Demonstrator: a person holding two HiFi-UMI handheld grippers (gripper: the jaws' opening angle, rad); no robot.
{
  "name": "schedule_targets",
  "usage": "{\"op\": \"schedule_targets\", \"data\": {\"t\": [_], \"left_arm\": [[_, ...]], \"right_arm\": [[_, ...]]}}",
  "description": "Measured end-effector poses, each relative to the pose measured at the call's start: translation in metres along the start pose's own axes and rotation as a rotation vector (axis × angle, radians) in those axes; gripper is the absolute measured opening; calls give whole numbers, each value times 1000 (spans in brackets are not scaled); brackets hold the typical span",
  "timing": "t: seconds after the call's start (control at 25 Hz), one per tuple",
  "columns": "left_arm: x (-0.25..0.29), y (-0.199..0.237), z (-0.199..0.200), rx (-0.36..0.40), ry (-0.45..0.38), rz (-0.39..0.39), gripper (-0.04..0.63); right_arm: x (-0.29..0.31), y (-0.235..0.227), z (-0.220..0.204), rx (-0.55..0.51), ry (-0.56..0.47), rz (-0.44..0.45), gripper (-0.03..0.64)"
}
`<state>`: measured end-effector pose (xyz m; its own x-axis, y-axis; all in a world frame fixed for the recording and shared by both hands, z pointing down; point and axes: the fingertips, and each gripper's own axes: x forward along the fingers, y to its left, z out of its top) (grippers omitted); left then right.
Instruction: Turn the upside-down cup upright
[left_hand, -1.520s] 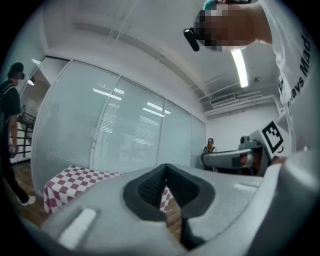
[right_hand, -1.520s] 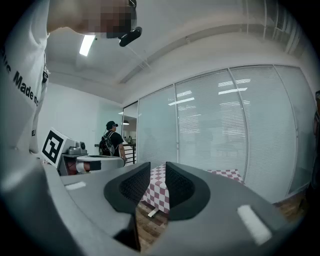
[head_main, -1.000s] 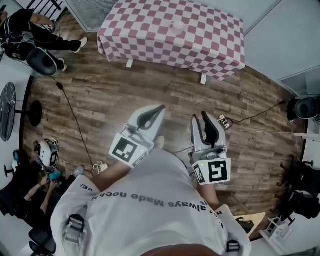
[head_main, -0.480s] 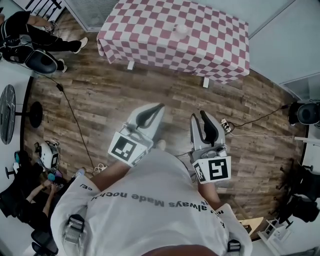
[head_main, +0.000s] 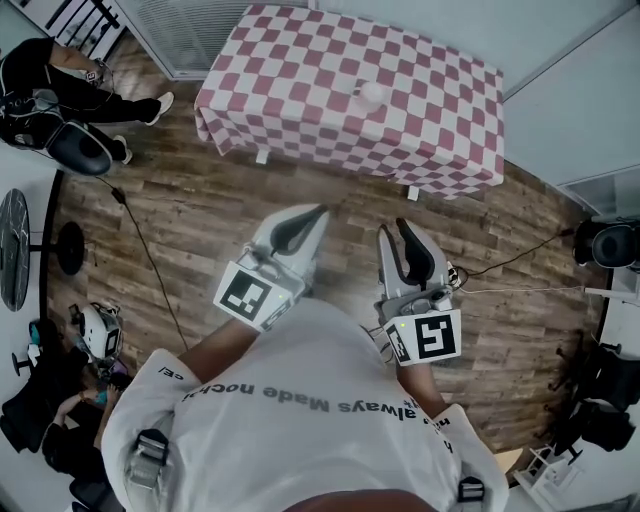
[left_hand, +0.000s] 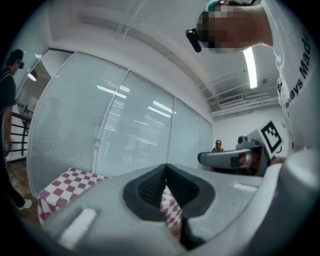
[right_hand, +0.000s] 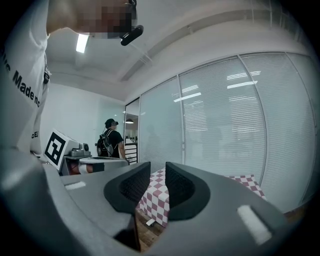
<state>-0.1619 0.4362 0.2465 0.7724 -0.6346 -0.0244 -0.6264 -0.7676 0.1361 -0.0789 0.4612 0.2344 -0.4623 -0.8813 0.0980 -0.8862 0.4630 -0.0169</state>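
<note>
Cup (head_main: 372, 93) stands on the desk (head_main: 280, 60), well apart from both grippers, so the left gripper (head_main: 320, 211) is pressed together and the right gripper (head_main: 391, 228) nearly so, both empty, likely because nothing is within reach.

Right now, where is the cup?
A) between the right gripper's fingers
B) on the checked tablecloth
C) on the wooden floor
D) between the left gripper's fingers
B: the head view shows the cup resting on the checked tablecloth.
</note>
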Motion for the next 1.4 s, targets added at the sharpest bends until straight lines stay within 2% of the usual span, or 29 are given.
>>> {"op": "schedule_targets", "data": {"t": [0.44,0.72,1.0,1.16,1.4], "left_arm": [[31,93,4,-12,13,-38,5],[42,110,-6,-46,32,-53,5],[60,122,-10,-56,35,-51,5],[80,131,-10,-23,32,-55,5],[131,147,-13,-48,44,-30,5]], "right_arm": [[89,-13,6,13,7,-54,92],[104,-23,-6,34,38,-84,92],[122,-38,-6,31,40,-75,92],[136,-58,-8,34,39,-66,92],[159,-105,-12,52,38,-64,92]]}}
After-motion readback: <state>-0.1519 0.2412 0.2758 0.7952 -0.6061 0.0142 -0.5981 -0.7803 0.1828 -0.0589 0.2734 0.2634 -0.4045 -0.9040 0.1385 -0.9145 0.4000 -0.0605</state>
